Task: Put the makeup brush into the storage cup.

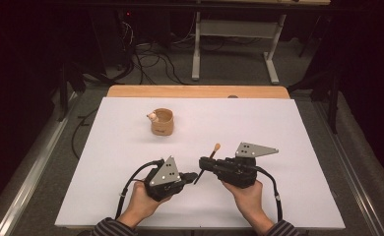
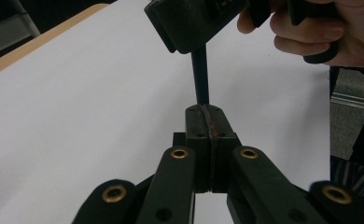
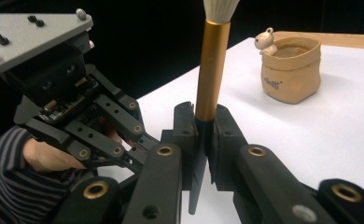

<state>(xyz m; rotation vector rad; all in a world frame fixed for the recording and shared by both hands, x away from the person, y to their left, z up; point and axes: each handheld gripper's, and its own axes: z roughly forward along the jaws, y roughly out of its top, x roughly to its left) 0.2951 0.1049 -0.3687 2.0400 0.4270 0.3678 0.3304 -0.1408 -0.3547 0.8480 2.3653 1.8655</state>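
Note:
A makeup brush (image 1: 212,153) with a black handle, a gold ferrule and pale bristles stands slanted between both grippers near the table's front. In the right gripper view the brush (image 3: 213,65) rises upright, and my right gripper (image 3: 203,112) has its pads pressed on the black handle just under the ferrule. My left gripper (image 2: 209,122) is shut on the thin lower end of the handle (image 2: 199,74). In the high view the left gripper (image 1: 194,175) and the right gripper (image 1: 203,163) almost touch tip to tip. A tan sack-shaped cup (image 1: 162,121) stands farther back.
The cup (image 3: 290,70) has a small animal figure (image 3: 265,39) on its rim. A white sheet (image 1: 278,128) covers the table, with a wooden edge (image 1: 197,91) at the far side. Dark floor, cables and a desk frame lie beyond.

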